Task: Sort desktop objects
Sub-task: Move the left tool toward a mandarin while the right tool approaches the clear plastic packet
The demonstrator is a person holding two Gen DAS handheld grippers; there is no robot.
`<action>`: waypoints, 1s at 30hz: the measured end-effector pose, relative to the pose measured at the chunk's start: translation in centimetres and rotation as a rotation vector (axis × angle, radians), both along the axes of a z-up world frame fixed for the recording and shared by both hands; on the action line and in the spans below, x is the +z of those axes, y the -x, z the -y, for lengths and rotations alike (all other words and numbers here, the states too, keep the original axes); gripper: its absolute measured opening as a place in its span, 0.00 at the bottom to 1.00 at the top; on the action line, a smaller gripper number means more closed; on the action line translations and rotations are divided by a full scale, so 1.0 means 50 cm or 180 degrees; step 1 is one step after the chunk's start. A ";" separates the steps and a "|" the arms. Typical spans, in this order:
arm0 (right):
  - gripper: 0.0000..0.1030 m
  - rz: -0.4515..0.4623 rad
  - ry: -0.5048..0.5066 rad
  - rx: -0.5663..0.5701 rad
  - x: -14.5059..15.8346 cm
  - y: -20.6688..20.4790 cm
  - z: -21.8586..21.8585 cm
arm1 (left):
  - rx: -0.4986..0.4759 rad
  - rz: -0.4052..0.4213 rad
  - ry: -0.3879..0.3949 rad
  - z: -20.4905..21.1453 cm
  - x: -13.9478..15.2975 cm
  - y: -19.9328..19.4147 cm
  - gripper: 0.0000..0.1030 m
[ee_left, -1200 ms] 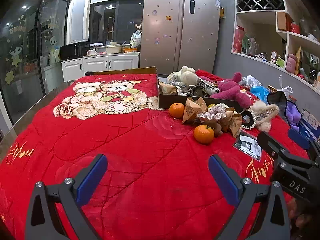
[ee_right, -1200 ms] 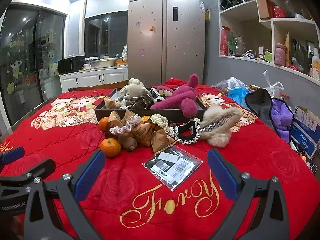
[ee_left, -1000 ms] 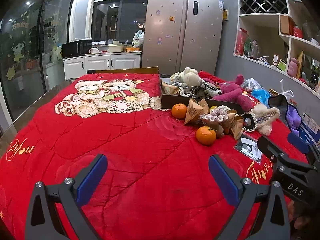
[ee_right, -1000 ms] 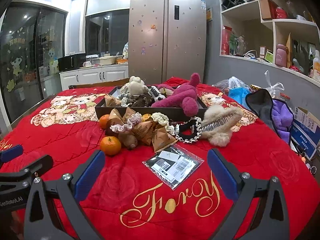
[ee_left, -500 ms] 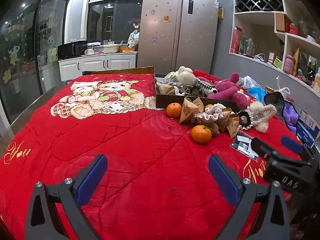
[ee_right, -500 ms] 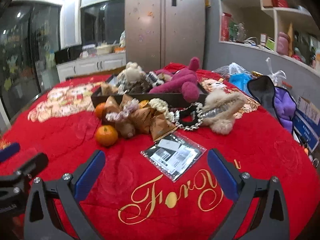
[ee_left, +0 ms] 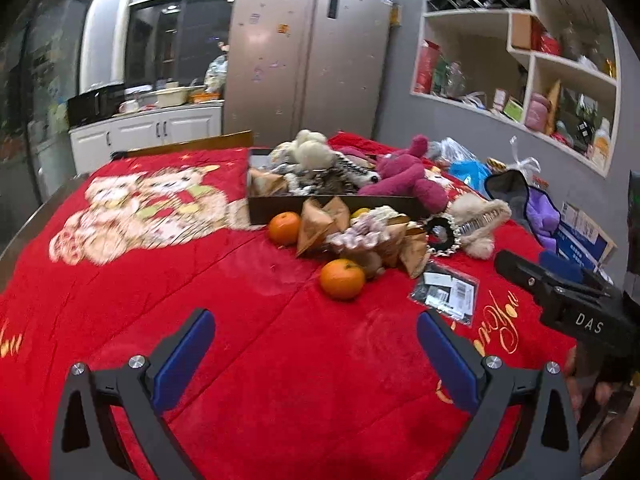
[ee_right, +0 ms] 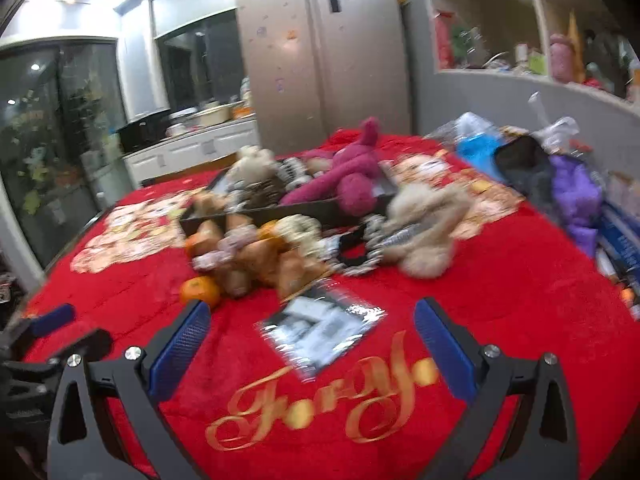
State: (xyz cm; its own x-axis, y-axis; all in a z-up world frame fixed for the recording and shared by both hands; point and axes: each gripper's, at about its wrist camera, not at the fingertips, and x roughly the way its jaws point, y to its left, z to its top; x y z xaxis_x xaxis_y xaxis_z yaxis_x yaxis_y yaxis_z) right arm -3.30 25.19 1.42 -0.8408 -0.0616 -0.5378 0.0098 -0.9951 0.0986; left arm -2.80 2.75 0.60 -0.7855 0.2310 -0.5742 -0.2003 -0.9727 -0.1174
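Observation:
Loose objects lie in a heap on the red blanket: two oranges (ee_left: 342, 279) (ee_left: 284, 227), brown paper cones (ee_left: 314, 222), a frilly scrunchie (ee_left: 356, 231), a fluffy beige hair clip (ee_left: 478, 220) and a clear packet with labels (ee_left: 445, 291) (ee_right: 322, 327). Behind them a dark tray (ee_left: 280, 207) holds plush toys, among them a pink one (ee_left: 404, 180). My left gripper (ee_left: 316, 354) is open over bare blanket, short of the near orange. My right gripper (ee_right: 312, 340) is open just before the packet, and shows in the left wrist view (ee_left: 548, 272).
A purple and black cloth (ee_left: 532, 208), a blue bag (ee_left: 466, 170) and a cardboard box (ee_left: 584, 232) crowd the right edge. A fridge (ee_left: 308, 52), white cabinets (ee_left: 152, 136) and wall shelves (ee_left: 520, 60) stand beyond the table. A hand (ee_left: 600, 436) grips the right tool.
Both grippers have moved forward toward the heap; the near orange and the packet now sit closer. The right wrist view has tilted and is blurred. Both stay open.

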 end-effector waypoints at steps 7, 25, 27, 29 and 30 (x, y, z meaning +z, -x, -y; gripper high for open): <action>1.00 0.0292 -0.0001 0.0038 -0.015 0.044 -0.035 | -0.0020 0.0109 0.0217 -0.050 0.004 0.049 1.00; 1.00 0.0959 0.0532 0.0388 -0.094 0.162 -0.046 | -0.0047 0.0658 0.0214 -0.083 -0.086 0.196 1.00; 1.00 0.1077 0.0563 0.0427 -0.109 0.173 -0.035 | -0.0042 0.0757 0.0182 -0.079 -0.095 0.204 1.00; 1.00 0.1118 0.0429 0.0422 -0.116 0.177 -0.019 | -0.0015 0.0822 0.0118 -0.070 -0.100 0.212 1.00; 1.00 0.1115 0.0343 0.0422 -0.116 0.177 -0.007 | 0.0004 0.0843 0.0095 -0.067 -0.101 0.214 1.00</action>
State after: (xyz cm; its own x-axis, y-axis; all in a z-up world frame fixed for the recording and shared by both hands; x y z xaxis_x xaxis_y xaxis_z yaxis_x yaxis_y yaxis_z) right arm -12.16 25.54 -4.38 -0.5883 -0.2292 -0.7755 0.0847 -0.9712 0.2227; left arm -13.53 6.10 -4.45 -0.6073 0.2100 -0.7662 -0.1650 -0.9767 -0.1369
